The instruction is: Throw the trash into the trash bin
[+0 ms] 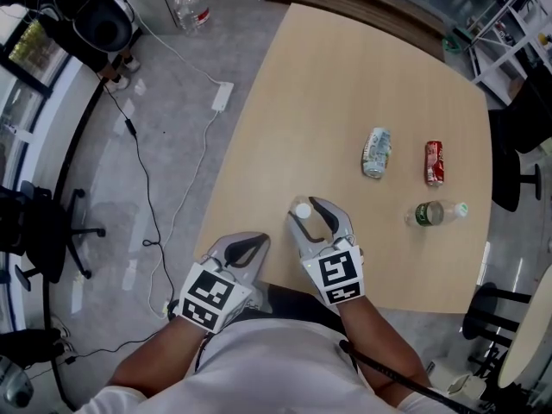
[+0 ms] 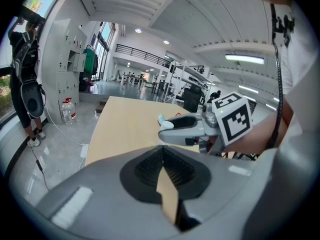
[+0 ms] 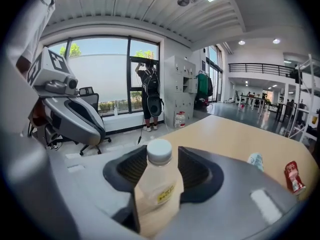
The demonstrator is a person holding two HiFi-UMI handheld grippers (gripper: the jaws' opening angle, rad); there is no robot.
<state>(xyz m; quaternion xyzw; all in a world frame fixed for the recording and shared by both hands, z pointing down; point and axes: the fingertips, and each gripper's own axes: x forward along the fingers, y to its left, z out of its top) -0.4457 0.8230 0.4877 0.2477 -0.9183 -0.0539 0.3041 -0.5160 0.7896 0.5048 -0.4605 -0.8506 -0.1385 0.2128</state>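
A small clear bottle [image 1: 302,211] with a white cap stands upright on the wooden table [image 1: 345,84] near its front edge. My right gripper [image 1: 309,217] is open around it, one jaw on each side; the bottle [image 3: 159,184] fills the gap low down in the right gripper view. My left gripper [image 1: 250,245] hangs just off the table's left front corner, shut and holding nothing [image 2: 161,149]. Further right on the table lie a crushed teal-and-white can [image 1: 376,152], a red can [image 1: 434,162] and a green-labelled plastic bottle [image 1: 435,213]. No trash bin shows.
On the grey floor to the left run cables and a white power strip [image 1: 222,96]. Water bottles [image 1: 191,5] stand beyond. An office chair [image 1: 43,231] is at far left. A person with a backpack [image 3: 150,96] stands by the window.
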